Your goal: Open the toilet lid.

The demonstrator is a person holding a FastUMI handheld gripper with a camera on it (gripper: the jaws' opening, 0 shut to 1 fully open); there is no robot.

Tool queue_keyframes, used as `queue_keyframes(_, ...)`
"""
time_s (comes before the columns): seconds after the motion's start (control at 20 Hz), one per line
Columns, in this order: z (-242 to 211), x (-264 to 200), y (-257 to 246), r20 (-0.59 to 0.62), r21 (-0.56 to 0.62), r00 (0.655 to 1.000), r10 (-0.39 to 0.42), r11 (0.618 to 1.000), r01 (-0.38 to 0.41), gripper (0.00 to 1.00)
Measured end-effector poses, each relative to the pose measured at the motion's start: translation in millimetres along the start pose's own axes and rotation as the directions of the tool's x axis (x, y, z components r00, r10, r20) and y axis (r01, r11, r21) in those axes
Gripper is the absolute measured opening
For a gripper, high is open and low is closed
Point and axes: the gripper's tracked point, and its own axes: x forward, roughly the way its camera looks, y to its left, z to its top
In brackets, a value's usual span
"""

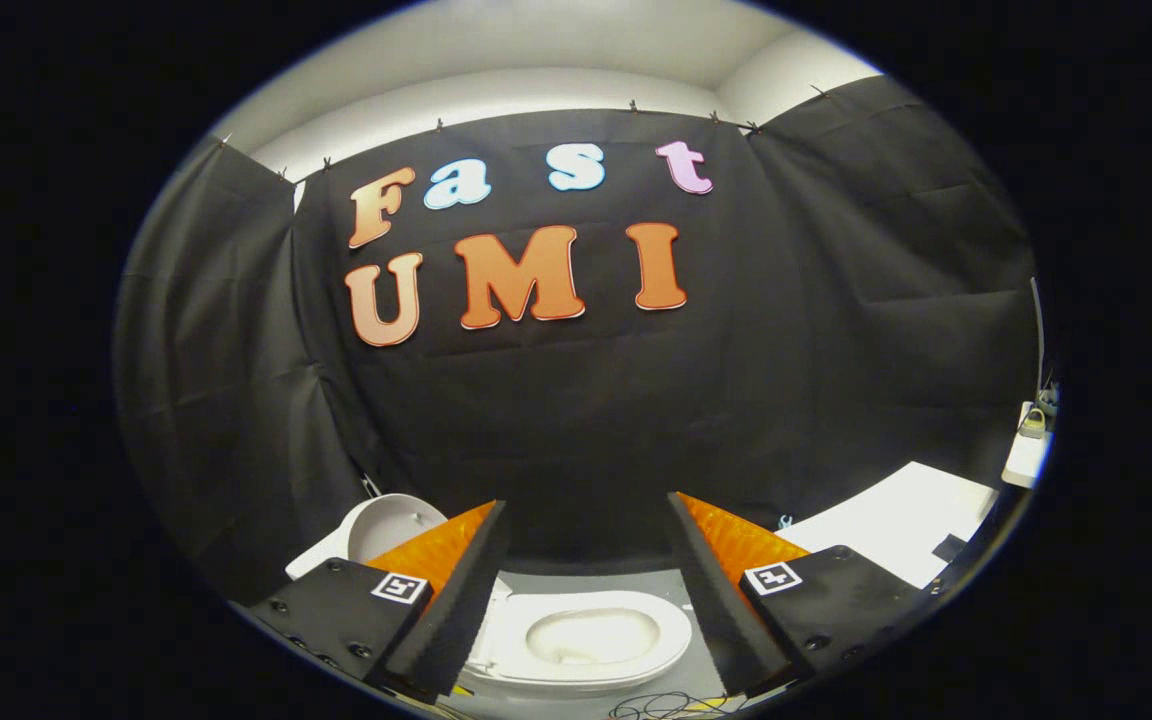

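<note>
The toilet point(586, 640) is seen below and between the spread, empty fingers of the hand-held gripper point(586, 590), bowl exposed, while the toilet lid point(386, 525) is judged already raised, beyond the left finger.

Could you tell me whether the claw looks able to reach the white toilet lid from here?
Probably yes: the claw is open, and the raised white toilet lid stands just beyond its finger with nothing between.
</note>
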Motion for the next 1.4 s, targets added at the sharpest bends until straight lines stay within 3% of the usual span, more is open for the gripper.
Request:
queue_keyframes(0.4,4,3,-38,0.004,0.015,0.999,-0.047,0.999,0.047,0.99)
queue_keyframes(1.4,3,7,-34,0.000,0.000,0.998,-0.057,0.998,0.057,0.99)
